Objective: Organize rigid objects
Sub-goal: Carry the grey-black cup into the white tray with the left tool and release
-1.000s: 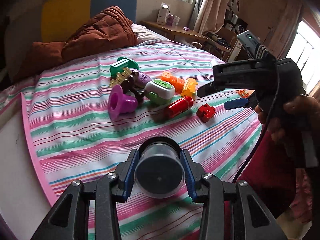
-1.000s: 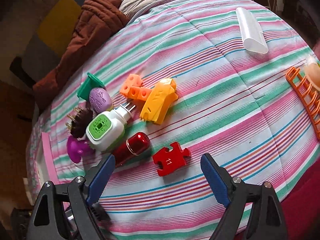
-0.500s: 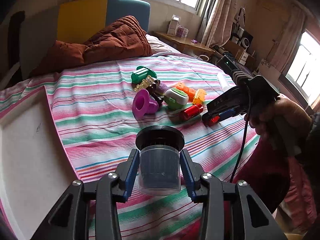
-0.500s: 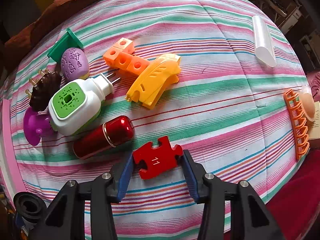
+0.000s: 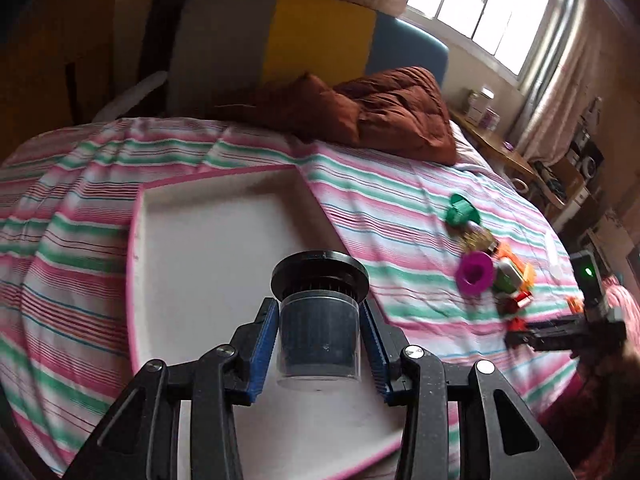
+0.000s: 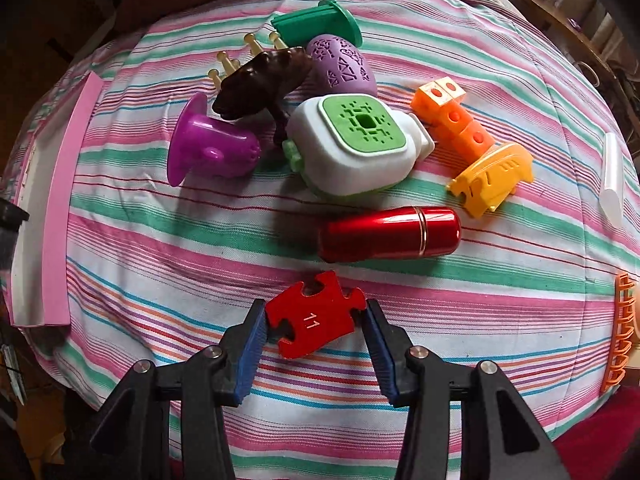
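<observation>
Left gripper (image 5: 319, 350) pinches a dark canister (image 5: 319, 340) by its sides, held over the white tray (image 5: 208, 248) on the striped bed (image 5: 400, 208). Right gripper (image 6: 316, 342) clamps a red puzzle piece (image 6: 314, 314) marked 11, just above the bedspread. Beyond that piece lies a red cylinder (image 6: 390, 233); farther still, a white-and-green plug-in (image 6: 354, 144), purple cup (image 6: 210, 148), yellow piece (image 6: 492, 178) and orange blocks (image 6: 452, 120).
</observation>
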Motion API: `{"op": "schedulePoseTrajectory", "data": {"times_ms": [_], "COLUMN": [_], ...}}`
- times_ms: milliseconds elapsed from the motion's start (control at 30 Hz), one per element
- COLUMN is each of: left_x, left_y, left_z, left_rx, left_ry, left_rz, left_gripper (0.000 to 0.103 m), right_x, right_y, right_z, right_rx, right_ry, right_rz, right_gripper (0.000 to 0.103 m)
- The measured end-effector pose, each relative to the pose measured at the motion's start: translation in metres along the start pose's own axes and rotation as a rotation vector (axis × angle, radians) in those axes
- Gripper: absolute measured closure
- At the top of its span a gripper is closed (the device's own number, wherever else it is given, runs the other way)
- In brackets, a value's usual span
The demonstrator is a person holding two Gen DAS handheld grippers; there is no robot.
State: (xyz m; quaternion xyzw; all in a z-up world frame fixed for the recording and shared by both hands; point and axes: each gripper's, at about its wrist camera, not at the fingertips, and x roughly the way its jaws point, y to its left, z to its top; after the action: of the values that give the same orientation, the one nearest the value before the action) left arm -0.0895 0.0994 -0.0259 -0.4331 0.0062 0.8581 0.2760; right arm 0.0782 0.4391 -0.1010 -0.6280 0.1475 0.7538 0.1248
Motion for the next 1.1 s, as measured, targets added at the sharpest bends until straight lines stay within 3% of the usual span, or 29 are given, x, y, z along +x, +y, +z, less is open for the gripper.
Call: {"op": "schedulePoseTrajectory", "data": {"times_ms": [67,167,367,500,767,933,1100], "left_x": [0.008,0.024,0.06,0.065,0.007,-0.021,-0.034], "left_y": [0.026,0.05,0.069,0.075,0.071,0.062,0.042], "left_z": [0.014,0.03,0.04,0.039,0.018,-0.012,-0.04], "left_rx": [-0.026,-0.044,-0.055,-0.061,-0.105,-0.152,-0.13], "left_ry": [-0.001,0.001,0.052,0.054,-0.06,-0.057,-0.047], "left_rz": [0.069,0.107,0.173,0.222,0.234,0.235,0.237], "left_gripper": [0.061,0.061,0.06,0.051,0.032,0.031,0.031], "right_x": [0.001,0.002,0.003,0.004,0.006,0.006,0.005], "right_y": [-0.002,-0.006,-0.016,-0.023,-0.036,-0.043,-0.038], "right_z": [-0.003,-0.007,-0.014,-0.019,-0.03,-0.037,-0.049], "right_rx": [-0.002,-0.002,0.007,0.007,-0.007,-0.022,-0.066], "right_ry": [-0.002,-0.004,-0.015,-0.02,-0.04,-0.066,-0.113], "right_rz": [-0.004,-0.003,0.006,0.007,-0.013,-0.03,0.007], "right_gripper": [0.055,0.055,0.055,0.055,0.055,0.055,0.055]}}
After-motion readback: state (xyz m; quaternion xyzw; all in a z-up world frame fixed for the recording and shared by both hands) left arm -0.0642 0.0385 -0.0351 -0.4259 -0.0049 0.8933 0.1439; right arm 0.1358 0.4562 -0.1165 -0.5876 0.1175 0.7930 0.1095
